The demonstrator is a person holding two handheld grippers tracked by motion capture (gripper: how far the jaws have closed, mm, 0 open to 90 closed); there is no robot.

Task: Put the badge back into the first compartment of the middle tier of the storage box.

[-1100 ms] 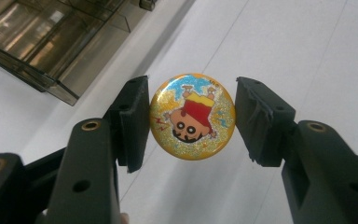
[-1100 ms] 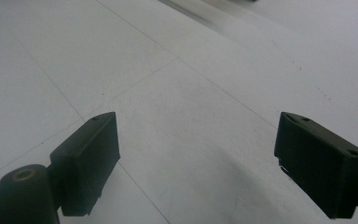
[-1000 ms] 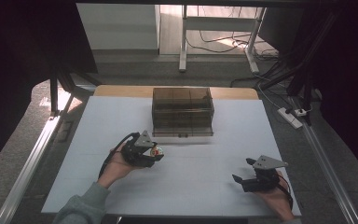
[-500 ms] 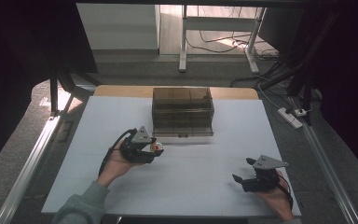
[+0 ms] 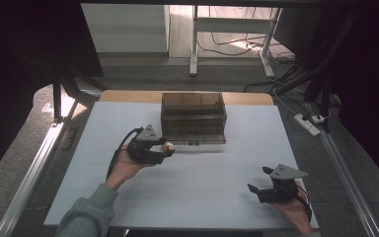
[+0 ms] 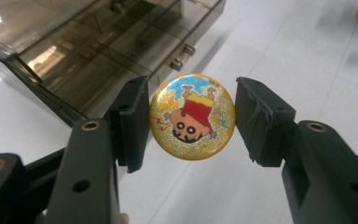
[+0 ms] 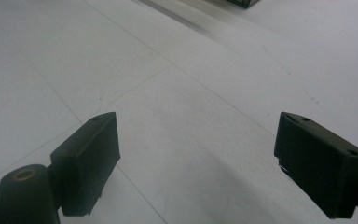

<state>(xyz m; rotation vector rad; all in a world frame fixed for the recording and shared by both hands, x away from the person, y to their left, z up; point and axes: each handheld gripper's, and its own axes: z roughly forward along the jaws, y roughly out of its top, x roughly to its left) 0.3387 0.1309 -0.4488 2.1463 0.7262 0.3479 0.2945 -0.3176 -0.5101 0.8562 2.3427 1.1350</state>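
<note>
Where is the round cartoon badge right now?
The cartoon badge sits gripped between the left tongs, at the left of the high view, just in front of the brown see-through drawer box on the white table.

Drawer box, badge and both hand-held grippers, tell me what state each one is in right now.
Drawer box: smoky clear plastic, standing on the white table, drawers pushed in.
Round cartoon badge: gripped by its edges, face toward the camera, picture upside down.
Left hand-held gripper: shut on the badge, near the box front.
Right hand-held gripper: jaws wide apart, nothing between them, low over the table.
</note>
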